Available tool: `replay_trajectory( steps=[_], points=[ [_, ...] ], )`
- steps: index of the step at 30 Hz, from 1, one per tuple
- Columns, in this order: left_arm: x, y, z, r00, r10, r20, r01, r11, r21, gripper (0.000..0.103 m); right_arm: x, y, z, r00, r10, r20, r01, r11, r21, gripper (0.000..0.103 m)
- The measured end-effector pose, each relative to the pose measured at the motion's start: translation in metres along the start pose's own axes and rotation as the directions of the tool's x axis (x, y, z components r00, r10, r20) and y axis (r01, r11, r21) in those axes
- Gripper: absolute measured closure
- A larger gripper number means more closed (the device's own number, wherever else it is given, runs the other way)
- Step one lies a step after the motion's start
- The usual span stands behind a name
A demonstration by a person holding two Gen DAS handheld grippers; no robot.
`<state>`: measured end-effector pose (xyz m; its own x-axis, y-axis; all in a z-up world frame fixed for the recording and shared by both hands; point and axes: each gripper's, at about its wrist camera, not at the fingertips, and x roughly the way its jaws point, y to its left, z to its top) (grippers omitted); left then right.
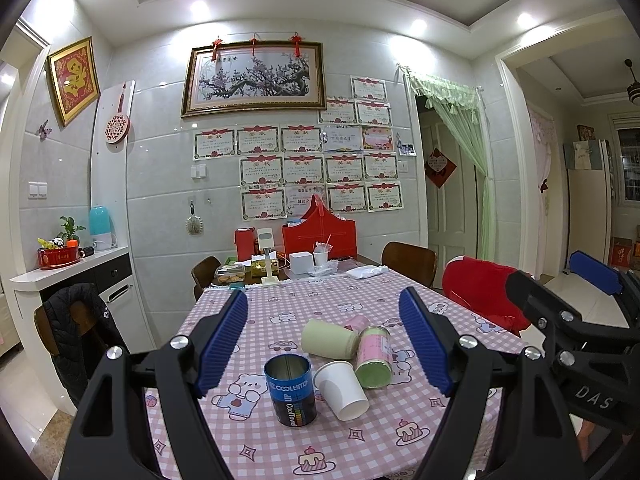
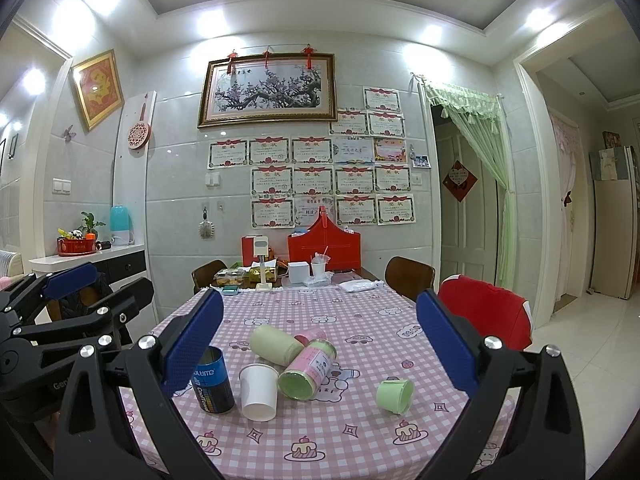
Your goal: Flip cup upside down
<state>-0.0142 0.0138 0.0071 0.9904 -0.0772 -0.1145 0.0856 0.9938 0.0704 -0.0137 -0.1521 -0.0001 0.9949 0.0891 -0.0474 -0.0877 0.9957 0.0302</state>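
Note:
A white paper cup stands upright on the pink checked tablecloth, tilted in the fisheye; it also shows in the right wrist view. My left gripper is open and empty, held above and in front of the cup cluster. My right gripper is open and empty too, also back from the cups. Each gripper shows at the edge of the other's view, the right one in the left wrist view and the left one in the right wrist view.
A blue tin stands open left of the cup. A pale green cup, a pink-green canister and a pink cup lie behind. A small green cup lies right. Boxes, a red bag and chairs are beyond.

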Motion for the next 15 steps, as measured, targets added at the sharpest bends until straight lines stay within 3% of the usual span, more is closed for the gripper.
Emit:
replay_trajectory(
  steps=[15],
  points=[
    [0.0011, 0.0032, 0.0014, 1.0, 0.001, 0.001, -0.001, 1.0, -0.001, 0.026, 0.0002, 0.0, 0.0001, 1.0, 0.001, -0.001, -0.001, 1.0, 0.001, 0.009]
  ],
)
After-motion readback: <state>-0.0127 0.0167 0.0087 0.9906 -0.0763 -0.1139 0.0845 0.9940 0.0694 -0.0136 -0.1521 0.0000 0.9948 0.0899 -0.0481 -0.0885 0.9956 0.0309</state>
